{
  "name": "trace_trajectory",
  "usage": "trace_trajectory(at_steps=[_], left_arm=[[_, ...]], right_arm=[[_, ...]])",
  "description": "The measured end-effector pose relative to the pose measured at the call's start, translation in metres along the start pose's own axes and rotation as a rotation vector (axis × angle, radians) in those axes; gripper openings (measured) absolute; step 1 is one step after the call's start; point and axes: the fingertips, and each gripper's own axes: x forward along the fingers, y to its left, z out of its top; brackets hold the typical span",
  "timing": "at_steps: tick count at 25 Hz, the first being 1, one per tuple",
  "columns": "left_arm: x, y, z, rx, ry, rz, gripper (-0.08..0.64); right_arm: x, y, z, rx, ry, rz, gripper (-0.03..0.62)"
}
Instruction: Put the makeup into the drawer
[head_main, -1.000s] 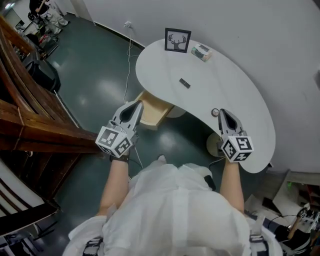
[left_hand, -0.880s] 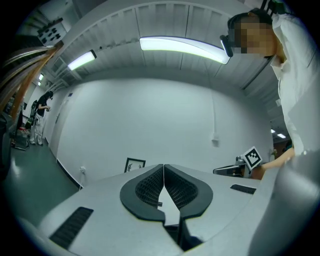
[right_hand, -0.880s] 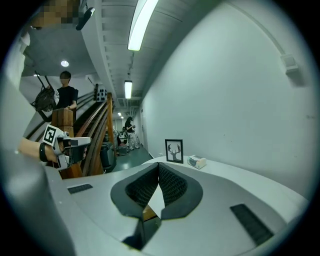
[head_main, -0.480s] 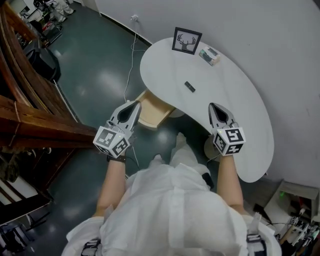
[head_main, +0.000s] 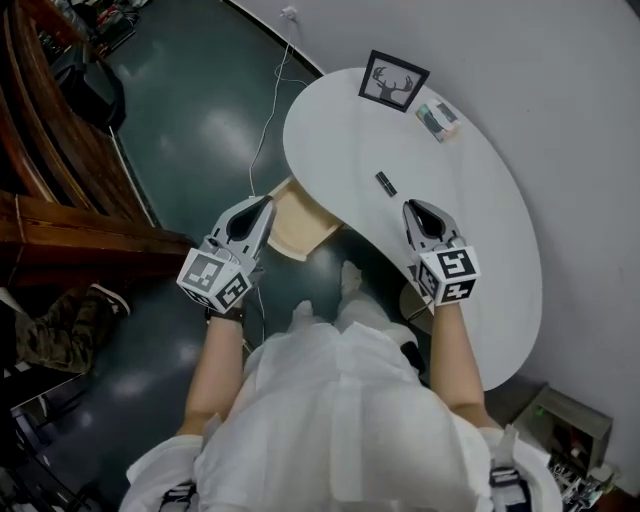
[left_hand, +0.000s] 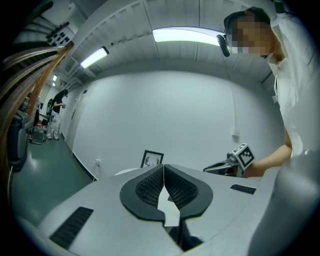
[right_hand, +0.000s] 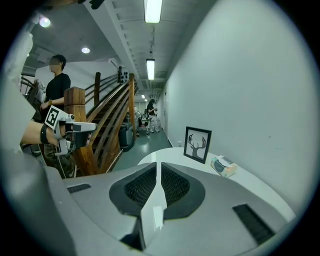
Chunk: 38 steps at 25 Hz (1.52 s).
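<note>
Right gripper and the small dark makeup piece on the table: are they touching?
Apart. The head view shows a strip of bare white table between the right gripper and the makeup piece.

Makeup (head_main: 385, 183): small dark stick, maybe lipstick, lying on table (head_main: 480, 230). Drawer (head_main: 297, 222): light wood, open.

One table (head_main: 480, 200), one drawer (head_main: 295, 222), one framed picture (head_main: 393, 81), one tissue pack (head_main: 440, 121), one makeup stick (head_main: 385, 183), and two grippers: left gripper (head_main: 262, 206), right gripper (head_main: 412, 208).
</note>
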Motion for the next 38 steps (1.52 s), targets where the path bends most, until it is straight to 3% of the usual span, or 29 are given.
trace_trajectory(at_steps=[19, 38], left_arm=[[0.043, 0.016, -0.039, -0.055, 0.065, 0.081, 0.017], [0.062, 0.018, -0.061, -0.084, 0.11, 0.086, 0.017]], right_arm=[[0.093, -0.029, -0.062, -0.046, 0.218, 0.143, 0.08], [0.136, -0.043, -0.111, -0.085, 0.374, 0.16, 0.086]])
